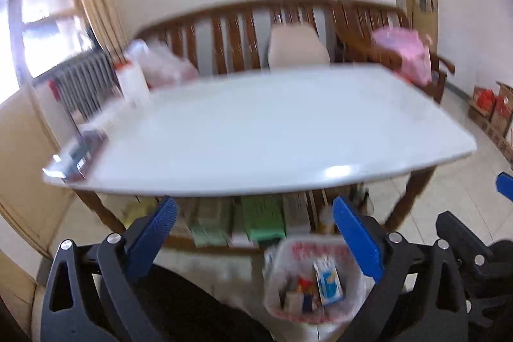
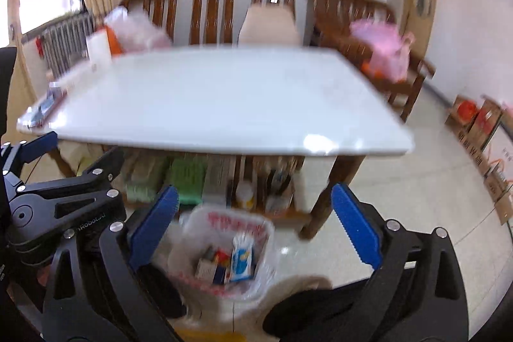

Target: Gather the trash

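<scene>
Both your left tongs [image 1: 253, 233] and right tongs [image 2: 255, 221] are wide open, holding nothing. The clear plastic trash bag [image 2: 224, 249] of small boxes sits on the floor by the white bench [image 2: 208, 101].

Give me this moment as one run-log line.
left gripper: open, holding nothing | right gripper: open, holding nothing | trash bin: on floor by table, cartons inside | views: blurred
</scene>
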A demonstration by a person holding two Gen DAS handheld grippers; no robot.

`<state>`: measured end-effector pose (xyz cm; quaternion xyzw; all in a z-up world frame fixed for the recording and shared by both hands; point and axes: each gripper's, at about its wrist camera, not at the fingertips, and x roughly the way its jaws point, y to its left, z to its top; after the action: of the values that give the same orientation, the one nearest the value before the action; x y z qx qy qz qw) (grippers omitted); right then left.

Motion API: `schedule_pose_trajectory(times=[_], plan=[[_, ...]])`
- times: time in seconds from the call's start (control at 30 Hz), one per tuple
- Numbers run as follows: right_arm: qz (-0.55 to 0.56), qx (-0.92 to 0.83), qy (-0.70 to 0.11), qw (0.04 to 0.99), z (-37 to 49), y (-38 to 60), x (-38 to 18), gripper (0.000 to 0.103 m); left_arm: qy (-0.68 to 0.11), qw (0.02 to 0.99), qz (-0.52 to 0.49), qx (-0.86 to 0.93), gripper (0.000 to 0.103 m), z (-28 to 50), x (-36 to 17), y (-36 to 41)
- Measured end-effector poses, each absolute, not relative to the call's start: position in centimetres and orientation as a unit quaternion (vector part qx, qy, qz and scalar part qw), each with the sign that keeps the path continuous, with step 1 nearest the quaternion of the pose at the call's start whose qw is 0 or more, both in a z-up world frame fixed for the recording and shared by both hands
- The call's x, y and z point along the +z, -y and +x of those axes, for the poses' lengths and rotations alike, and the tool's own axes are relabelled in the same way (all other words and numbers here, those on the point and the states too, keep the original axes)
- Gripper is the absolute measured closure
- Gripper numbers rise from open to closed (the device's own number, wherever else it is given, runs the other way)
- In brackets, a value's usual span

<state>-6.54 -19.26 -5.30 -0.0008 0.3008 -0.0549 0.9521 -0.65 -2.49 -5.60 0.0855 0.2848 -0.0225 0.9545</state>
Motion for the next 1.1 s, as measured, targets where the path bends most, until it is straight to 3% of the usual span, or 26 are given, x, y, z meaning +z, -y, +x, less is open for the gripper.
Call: schedule_pose_trajectory(times=[0.33, 0.6, 1.1], plan=[[-0.002, -0.066, -0.195, 0.979, -10.6, 18.8, 1.8, 0.006, -0.194, 0.979, 0.06, 0.009, 0.008, -4.8, 2.6, 1.2], [0.0, -0.077, -0.151, 0.986, -13.9, 18.6, 4.5, 0.006, -0.177, 0.984, 0.014, -0.009, 0.008, -7.2, 4.7, 0.1], [-0.011, -0.095, -0.138, 0.986, -15.3, 18.3, 5.7, 0.006, -0.176, 0.984, 0.012, -0.025, 0.008, -8.3, 5.7, 0.3]])
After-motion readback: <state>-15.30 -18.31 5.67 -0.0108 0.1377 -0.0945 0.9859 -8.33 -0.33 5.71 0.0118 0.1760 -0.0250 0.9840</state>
